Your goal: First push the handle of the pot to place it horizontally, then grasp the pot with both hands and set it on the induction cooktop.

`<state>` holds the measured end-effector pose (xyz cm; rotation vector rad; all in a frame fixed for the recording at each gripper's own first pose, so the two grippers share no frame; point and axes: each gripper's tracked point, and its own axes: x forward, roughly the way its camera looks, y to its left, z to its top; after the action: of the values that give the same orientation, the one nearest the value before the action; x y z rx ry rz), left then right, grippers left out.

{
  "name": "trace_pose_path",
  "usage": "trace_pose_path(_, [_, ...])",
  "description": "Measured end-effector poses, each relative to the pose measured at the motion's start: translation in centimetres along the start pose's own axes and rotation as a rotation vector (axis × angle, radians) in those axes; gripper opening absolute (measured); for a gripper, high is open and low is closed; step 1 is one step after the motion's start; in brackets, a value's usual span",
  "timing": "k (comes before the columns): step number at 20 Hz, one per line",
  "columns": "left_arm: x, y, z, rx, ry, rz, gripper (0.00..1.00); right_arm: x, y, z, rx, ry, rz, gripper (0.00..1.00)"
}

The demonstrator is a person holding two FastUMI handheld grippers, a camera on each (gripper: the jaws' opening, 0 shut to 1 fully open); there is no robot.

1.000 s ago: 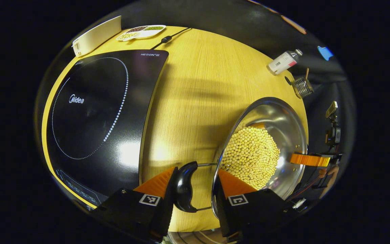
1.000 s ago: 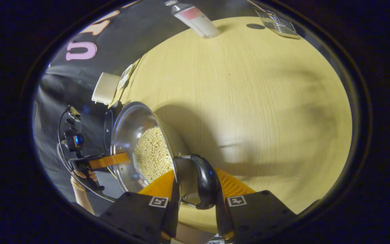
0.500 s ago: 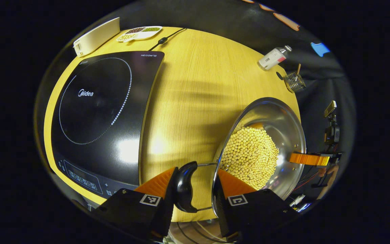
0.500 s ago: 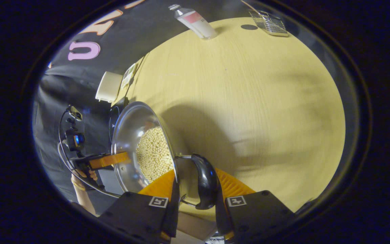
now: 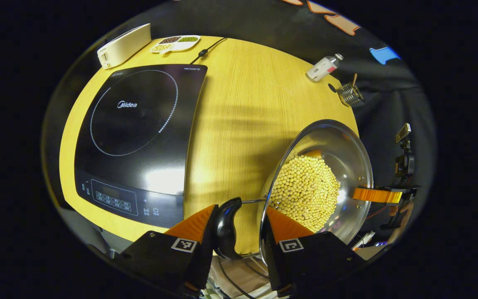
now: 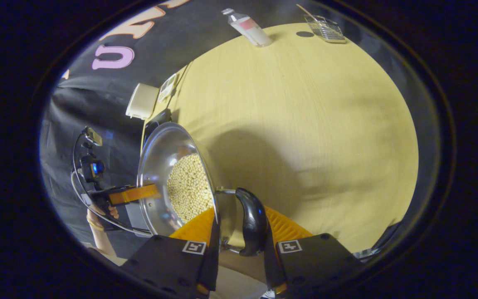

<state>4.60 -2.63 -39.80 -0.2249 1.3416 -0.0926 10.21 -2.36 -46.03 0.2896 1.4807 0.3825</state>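
The left gripper point(image 5: 239, 222) pinches the steel pot's point(image 5: 349, 151) black side handle point(image 5: 224, 226); the induction cooktop point(image 5: 139, 137) lies ahead, left of its fingers. The right gripper point(image 6: 239, 228) pinches the opposite handle point(image 6: 252, 220), soybeans point(image 6: 189, 187) just left of its fingers

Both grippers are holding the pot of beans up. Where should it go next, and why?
Probably carry the pot sideways toward the induction cooktop. Both the left gripper and right gripper grip its handles, and it hangs beside the cooktop, not yet above it.
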Motion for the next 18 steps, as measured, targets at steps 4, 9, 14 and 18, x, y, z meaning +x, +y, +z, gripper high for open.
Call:
trace_pose_path(4, [-0.1, 0.1, 0.2, 0.015, -0.012, 0.004, 0.6, -0.1, -0.1, 0.0, -0.009, -0.01, 0.001, 0.48])
trace_pose_path(9, [-0.1, 0.3, 0.6, 0.038, -0.015, -0.015, 0.58, 0.0, 0.1, -0.2, -0.002, -0.037, -0.01, 0.48])
trace_pose_path(14, [0.1, 0.5, 1.1, 0.07, -0.015, -0.046, 0.58, 0.1, 0.5, -0.6, 0.013, -0.069, -0.033, 0.48])
trace_pose_path(18, [0.3, 0.5, 2.0, 0.109, -0.024, -0.058, 0.59, 0.2, 0.1, -0.5, 0.042, -0.093, -0.044, 0.48])
